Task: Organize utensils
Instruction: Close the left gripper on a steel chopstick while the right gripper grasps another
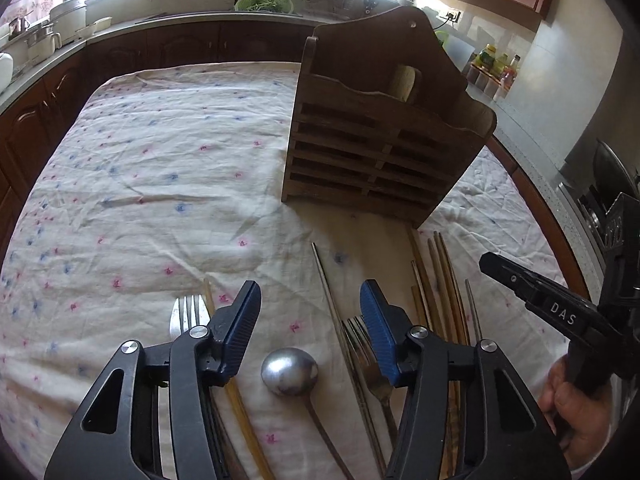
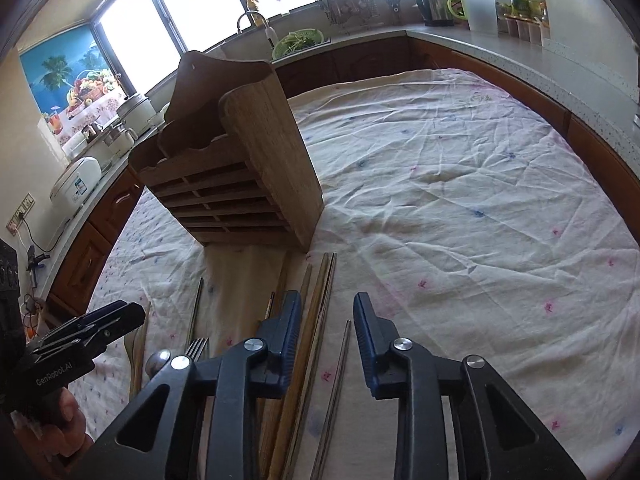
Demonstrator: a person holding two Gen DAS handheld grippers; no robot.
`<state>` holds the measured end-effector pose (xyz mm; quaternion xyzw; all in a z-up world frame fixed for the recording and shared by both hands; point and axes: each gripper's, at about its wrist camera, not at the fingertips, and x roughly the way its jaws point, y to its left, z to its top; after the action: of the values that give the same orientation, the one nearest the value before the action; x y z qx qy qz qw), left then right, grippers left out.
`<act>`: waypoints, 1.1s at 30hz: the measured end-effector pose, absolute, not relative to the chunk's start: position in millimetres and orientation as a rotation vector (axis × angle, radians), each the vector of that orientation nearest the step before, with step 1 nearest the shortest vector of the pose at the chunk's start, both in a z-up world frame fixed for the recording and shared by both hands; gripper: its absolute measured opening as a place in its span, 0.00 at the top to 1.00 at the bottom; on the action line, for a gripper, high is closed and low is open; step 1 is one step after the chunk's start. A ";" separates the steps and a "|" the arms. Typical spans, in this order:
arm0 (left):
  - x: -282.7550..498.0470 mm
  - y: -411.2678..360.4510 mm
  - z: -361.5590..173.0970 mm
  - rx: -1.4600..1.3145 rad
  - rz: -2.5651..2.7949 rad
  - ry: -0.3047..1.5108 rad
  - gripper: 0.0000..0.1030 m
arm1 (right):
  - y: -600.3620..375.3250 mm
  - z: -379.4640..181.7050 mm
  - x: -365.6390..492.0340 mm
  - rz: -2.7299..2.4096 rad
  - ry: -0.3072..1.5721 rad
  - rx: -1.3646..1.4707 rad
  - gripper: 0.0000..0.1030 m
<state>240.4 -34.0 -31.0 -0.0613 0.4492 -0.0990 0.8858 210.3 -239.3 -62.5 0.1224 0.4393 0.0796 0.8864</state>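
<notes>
Blue-padded fingers of the left gripper (image 1: 310, 328) fill the bottom of the left wrist view, parted and holding nothing. Between them, just below the tips, lies the bowl of a steel spoon (image 1: 289, 371), its handle running back under the gripper. Beside the outer finger sits a silver fork (image 1: 188, 316) with a pale chopstick alongside; against the inner finger lies a second fork (image 1: 362, 344) and a metal chopstick (image 1: 332, 292). Ahead, well apart, stands the wooden utensil holder (image 1: 380, 144) on the flowered tablecloth (image 1: 160, 160). Off to the side the right gripper (image 1: 520, 280) comes in, a hand (image 1: 568, 404) on its grip.

By the look of it, this is the pick-up step: nothing is lifted yet, and the spoon seems the left gripper's target. The next move calls for dropping down until the pads straddle the spoon, then squeezing.

Over to the right wrist view. Here the right gripper (image 2: 327, 320) hovers with a narrower gap, pads not pressing on anything. A bundle of wooden chopsticks (image 2: 316, 320) runs up through that gap and under the inner finger; a thin dark chopstick (image 2: 340, 364) lies in the gap too. The holder (image 2: 240, 184) stands ahead, its slots facing the camera. At the near side the left gripper (image 2: 100, 320) shows edge-on.

The right gripper likely needs to lower and pinch a chopstick cleanly; grabbing just one from a tight bundle looks tricky.
</notes>
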 end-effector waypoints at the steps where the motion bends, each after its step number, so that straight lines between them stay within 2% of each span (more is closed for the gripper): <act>1: 244.1 -35.7 -34.2 -0.127 -0.207 0.946 0.50 | -238.8 -65.4 215.1 0.163 0.924 0.255 0.76; 9: 269.1 -50.6 -53.5 -0.108 -0.217 1.019 0.59 | -234.3 -83.7 242.7 0.151 0.994 0.230 0.84; 13: 278.5 -56.0 -62.7 -0.097 -0.223 1.052 0.68 | -234.1 -90.0 248.2 0.158 1.016 0.242 0.85; 17: 282.3 -62.5 -63.9 -0.045 -0.219 1.046 0.70 | -227.3 -89.9 254.7 0.148 1.021 0.192 0.88; 19: 284.4 -68.0 -64.8 -0.006 -0.211 1.043 0.75 | -223.8 -90.3 258.9 0.138 1.024 0.169 0.89; 24: 283.6 -85.9 -65.6 0.095 -0.207 1.023 0.76 | -202.3 -90.3 261.2 0.115 1.009 0.015 0.88; 26: 282.8 -90.8 -65.7 0.103 -0.213 1.012 0.82 | -197.5 -90.3 260.1 0.115 0.998 -0.027 0.90; 28: 282.2 -94.1 -64.8 0.103 -0.215 1.007 0.93 | -199.4 -90.2 259.6 0.125 0.996 -0.013 0.92; 33: 282.8 -94.2 -63.8 0.086 -0.223 1.004 0.93 | -204.6 -90.2 260.4 0.134 0.994 0.047 0.95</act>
<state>282.8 -94.2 -63.8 0.0413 0.4802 -0.1065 0.8697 260.4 -204.6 -90.2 0.0226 0.4762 0.0643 0.8767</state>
